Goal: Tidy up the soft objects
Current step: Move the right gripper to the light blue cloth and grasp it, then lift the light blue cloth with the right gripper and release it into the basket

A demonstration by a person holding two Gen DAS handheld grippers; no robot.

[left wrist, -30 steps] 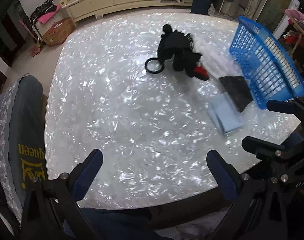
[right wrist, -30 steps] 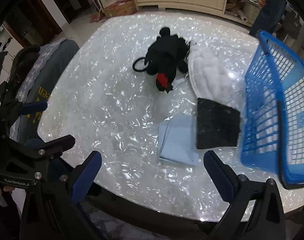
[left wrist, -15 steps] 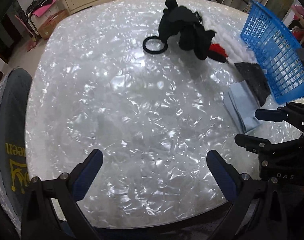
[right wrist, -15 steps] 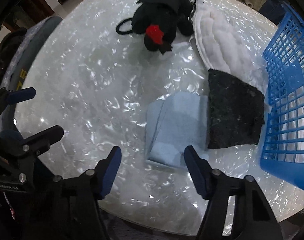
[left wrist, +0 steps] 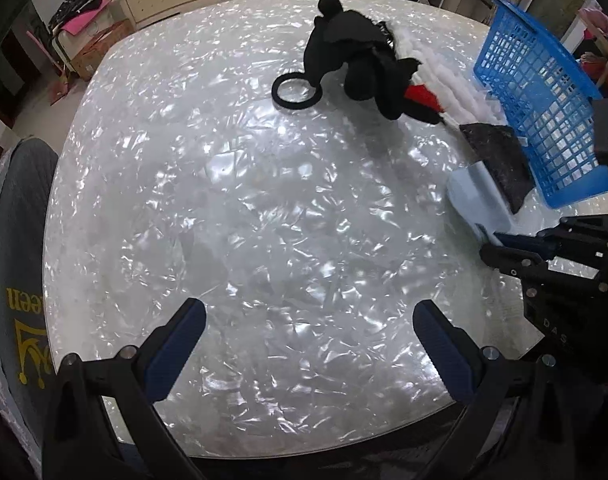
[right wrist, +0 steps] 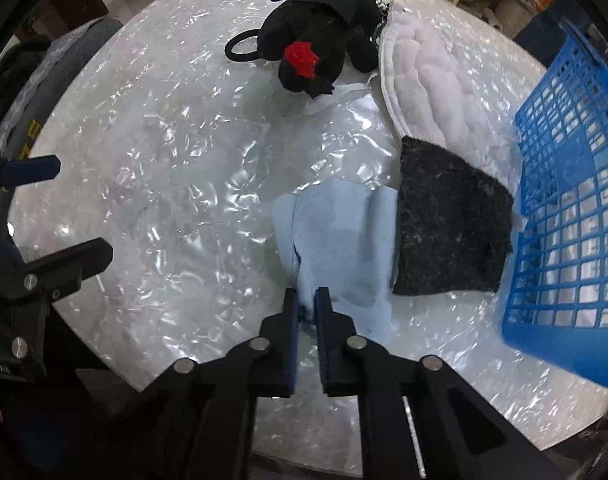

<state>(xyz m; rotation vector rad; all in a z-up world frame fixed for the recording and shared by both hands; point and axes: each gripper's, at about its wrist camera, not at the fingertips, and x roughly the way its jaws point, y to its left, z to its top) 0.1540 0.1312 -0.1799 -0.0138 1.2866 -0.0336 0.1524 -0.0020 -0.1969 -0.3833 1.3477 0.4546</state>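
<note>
We see our right gripper (right wrist: 307, 307) clamped on the near edge of a light blue cloth (right wrist: 340, 240), touching a dark felt pad (right wrist: 452, 236) beside the blue basket (right wrist: 568, 216). Our left gripper (left wrist: 308, 344) hovers apart over bare pearly table (left wrist: 223, 208). The basket's far side is cut off.

Open table (left wrist: 243, 208) left; basket (right wrist: 564, 216) blocking rt

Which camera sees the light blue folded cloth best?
The right wrist view: the light blue folded cloth fills the middle, with the right gripper pinching its near edge. The left wrist view shows the cloth only small at the right side, beside the dark grey cloth.
</note>
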